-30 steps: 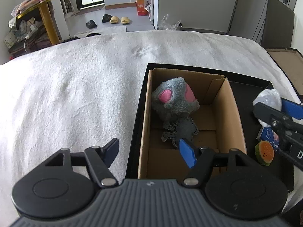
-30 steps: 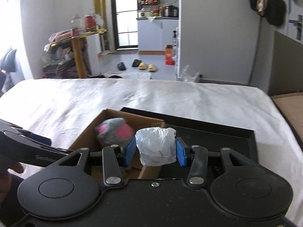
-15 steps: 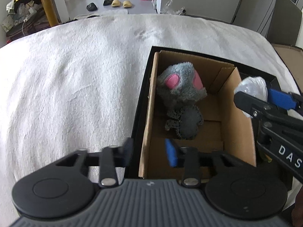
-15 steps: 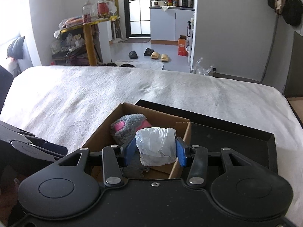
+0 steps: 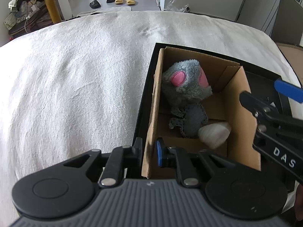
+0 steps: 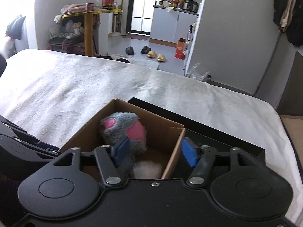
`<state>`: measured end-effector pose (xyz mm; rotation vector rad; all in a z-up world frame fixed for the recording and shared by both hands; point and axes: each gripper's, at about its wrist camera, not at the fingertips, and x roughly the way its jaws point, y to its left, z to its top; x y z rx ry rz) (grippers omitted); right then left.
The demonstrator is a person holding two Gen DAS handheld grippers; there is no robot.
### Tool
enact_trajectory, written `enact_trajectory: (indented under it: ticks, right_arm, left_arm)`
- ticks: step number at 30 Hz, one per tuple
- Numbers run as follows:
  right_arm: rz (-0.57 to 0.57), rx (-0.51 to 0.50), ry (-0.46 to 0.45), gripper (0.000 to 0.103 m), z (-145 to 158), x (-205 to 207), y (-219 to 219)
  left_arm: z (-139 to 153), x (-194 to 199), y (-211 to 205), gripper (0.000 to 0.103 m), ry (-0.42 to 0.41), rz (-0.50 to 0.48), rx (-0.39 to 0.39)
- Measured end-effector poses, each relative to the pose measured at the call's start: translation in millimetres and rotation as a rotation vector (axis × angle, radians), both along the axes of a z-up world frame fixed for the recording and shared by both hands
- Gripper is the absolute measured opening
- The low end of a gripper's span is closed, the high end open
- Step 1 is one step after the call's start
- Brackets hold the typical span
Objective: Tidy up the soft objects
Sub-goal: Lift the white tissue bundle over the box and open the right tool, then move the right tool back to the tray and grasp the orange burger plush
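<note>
- Inside the open brown cardboard box (image 5: 191, 102), near its front edge: crumpled white soft bundle (image 5: 215, 133), just released, touching the grey-and-pink plush toy (image 5: 186, 87).
- Right gripper (image 6: 155, 152): jaws just opened, empty.
- Left gripper (image 5: 148, 151): just closed, clamped on the box's left wall.
- Next: fetch another soft item.

Both units: black linkage arms, round black caps, silver pivot screws, blue finger pads (image 6: 190, 155). Left gripper (image 5: 148, 150) has a ribbed grey housing; right gripper (image 6: 154, 151) bears white lettering "DAS".

The cardboard box (image 5: 238, 102) is crowded: a grey plush toy (image 5: 186, 87) fills its far end, a white bundle (image 5: 215, 133) its near corner. The white bedspread (image 5: 75, 79) left of it lies open.
</note>
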<state>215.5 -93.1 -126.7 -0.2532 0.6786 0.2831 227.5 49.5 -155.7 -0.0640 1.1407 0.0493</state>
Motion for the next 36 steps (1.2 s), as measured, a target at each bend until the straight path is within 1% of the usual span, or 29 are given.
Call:
enact_trajectory:
  ticks: [3, 4, 6, 9, 11, 14, 24, 29, 36]
  right_arm:
    - [-0.019, 0.004, -0.005, 0.073, -1.4, -3.1, -5.1]
    - [-0.026, 0.005, -0.006, 0.077, -1.7, -4.3, -7.0]
    - [-0.041, 0.008, -0.009, 0.078, -1.8, -7.5, -10.5]
    - [-0.062, 0.023, -0.002, 0.079, -2.0, -11.7, -18.6]
    - [-0.076, 0.03, 0.001, 0.081, -2.5, -14.4, -24.2]
    - [-0.101, 0.041, -0.001, 0.082, -4.1, -21.4, -36.2]
    - [-0.185, 0.085, 0.046, 0.082, -22.8, -37.9, -74.0]
    - [-0.221, 0.108, 0.069, 0.082, -32.7, -42.3, -93.4]
    - [-0.252, 0.129, 0.114, 0.082, -50.8, -47.6, -114.6]
  left_arm:
    - [0.0, -0.1, -0.7, 0.017, 0.009, 0.0, 0.004]
    - [0.4, -0.4, -1.1, 0.017, 0.011, 0.001, 0.006]
    - [1.8, -1.9, -1.2, 0.018, 0.009, 0.003, 0.006]
    - [4.3, -4.3, -2.2, 0.03, 0.003, 0.014, 0.01]
    - [8.1, -6.7, -3.1, 0.042, -0.009, 0.022, 0.024]
    - [13.5, -10.1, -7.6, 0.049, -0.032, 0.016, 0.051]
    - [22.9, -14.0, -31.9, 0.055, -0.062, -0.037, 0.157]
    - [22.9, -12.8, -42.6, 0.057, -0.06, -0.051, 0.176]
    - [22.3, -10.7, -58.6, 0.057, -0.052, -0.073, 0.229]
